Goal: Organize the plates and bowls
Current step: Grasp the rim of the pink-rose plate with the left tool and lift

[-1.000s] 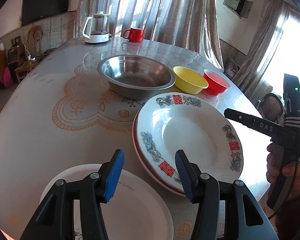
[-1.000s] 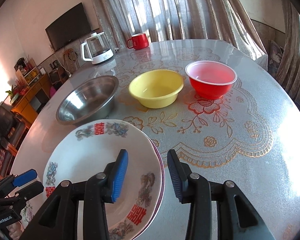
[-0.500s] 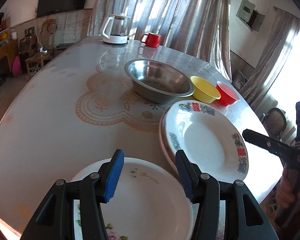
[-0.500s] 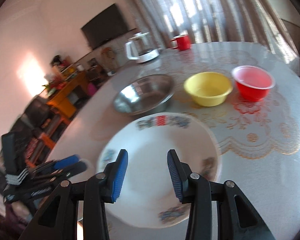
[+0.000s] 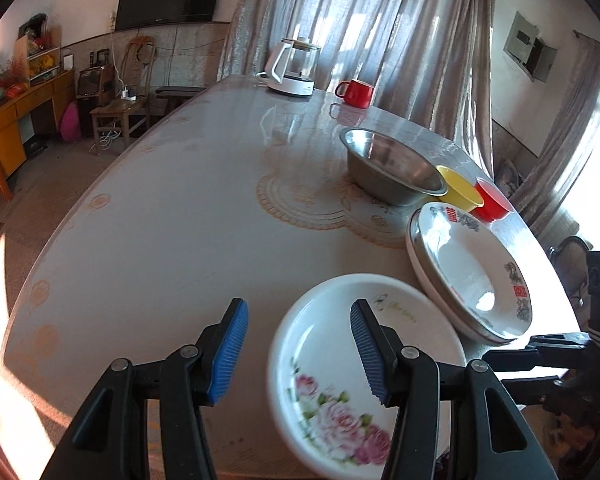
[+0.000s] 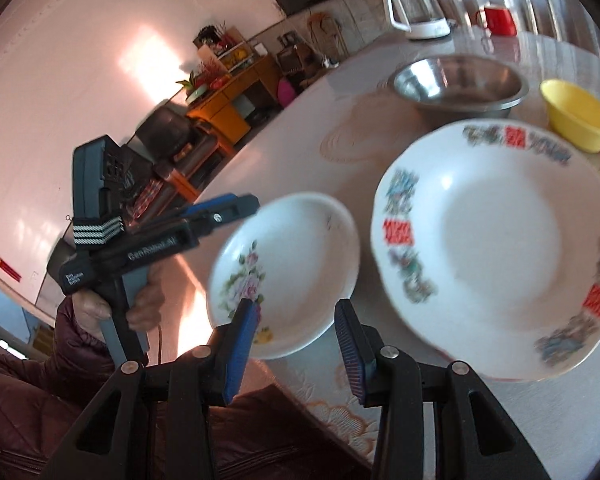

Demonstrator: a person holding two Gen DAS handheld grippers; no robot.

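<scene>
Left wrist view: the left claw point(image 5: 298, 354) hangs with its pads apart and nothing between them. The rose plate point(image 5: 340, 380) lies just below and to the right of it, its near left rim under the right pad, so the claw looks lined up to take that rim; the plate sits near the desk point(image 5: 160, 240) edge, which leaves the rim easy to reach from the side. Ahead and to the right lies the big plate point(image 5: 468, 272), apparently the top of a stack, since a second rim shows under it. That pile is probably where the rose plate belongs. Further ahead stand the steel bowl point(image 5: 392, 168), yellow bowl point(image 5: 460, 192) and red bowl point(image 5: 492, 202), close together in a row, sorted large to small and ready to nest. At the far right the right claw point(image 5: 540, 344) shows side-on; from here its gap cannot be judged.

Right wrist view: the right claw point(image 6: 296, 340) is also spread and empty. The rose plate point(image 6: 288, 272) lies just ahead of it, its near rim between the pads in the picture; whether it touches either pad I cannot tell, as the frame is blurred. The big plate point(image 6: 500, 240) is to the right, just beside the rose plate. To the left, the left claw point(image 6: 236, 206) points at the rose plate's far rim, so both tools seem to converge on it.
</scene>
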